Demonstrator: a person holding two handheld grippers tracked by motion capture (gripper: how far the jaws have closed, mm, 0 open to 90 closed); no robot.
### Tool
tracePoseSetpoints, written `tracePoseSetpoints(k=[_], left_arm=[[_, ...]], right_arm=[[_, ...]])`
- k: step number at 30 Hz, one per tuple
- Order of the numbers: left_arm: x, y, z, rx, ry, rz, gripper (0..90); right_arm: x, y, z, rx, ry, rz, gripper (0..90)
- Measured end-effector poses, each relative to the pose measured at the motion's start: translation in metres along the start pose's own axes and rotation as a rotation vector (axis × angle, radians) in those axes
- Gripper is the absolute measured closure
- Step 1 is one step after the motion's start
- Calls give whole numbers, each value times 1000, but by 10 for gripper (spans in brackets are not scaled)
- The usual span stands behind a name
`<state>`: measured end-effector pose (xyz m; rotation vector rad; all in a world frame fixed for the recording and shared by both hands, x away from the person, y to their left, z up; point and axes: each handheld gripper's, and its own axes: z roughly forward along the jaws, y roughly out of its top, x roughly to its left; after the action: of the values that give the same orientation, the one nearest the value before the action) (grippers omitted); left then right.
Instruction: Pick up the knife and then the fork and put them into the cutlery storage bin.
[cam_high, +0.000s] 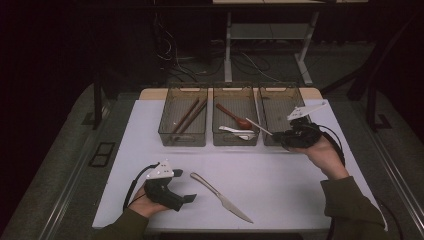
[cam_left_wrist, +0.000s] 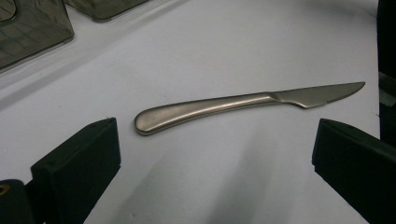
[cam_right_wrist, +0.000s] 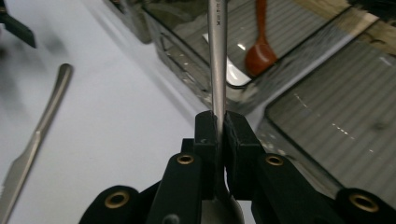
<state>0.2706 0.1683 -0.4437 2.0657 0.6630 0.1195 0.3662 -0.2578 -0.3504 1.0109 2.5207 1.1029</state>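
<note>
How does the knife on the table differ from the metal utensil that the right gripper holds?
The knife lies flat on the white table, free; the held utensil is off the table, clamped in the right gripper. The knife shows handle and serrated blade; the held utensil shows a slim handle. Both look like brushed metal.

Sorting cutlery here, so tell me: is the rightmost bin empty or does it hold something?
Empty: the rightmost bin shows only its bare ribbed floor, seen also in the right gripper view.
</note>
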Motion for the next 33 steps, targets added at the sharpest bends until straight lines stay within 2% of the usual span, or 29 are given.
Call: tracePoseSetpoints(k=[6, 14, 21, 33], left_arm=[[0, 0, 0, -2, 1, -1, 3], [0, 0, 0, 1, 3, -1, 3], [-1, 0, 1, 1, 3, 0, 3], [-1, 0, 1, 3, 4, 0, 3]], right_arm=[[-17, 1, -5, 0, -71, 12, 837], [-48, 3, -5, 37, -176, 63, 837], [-71, 10, 0, 69, -207, 111, 837], [-99, 13, 30, 158, -212, 184, 836]])
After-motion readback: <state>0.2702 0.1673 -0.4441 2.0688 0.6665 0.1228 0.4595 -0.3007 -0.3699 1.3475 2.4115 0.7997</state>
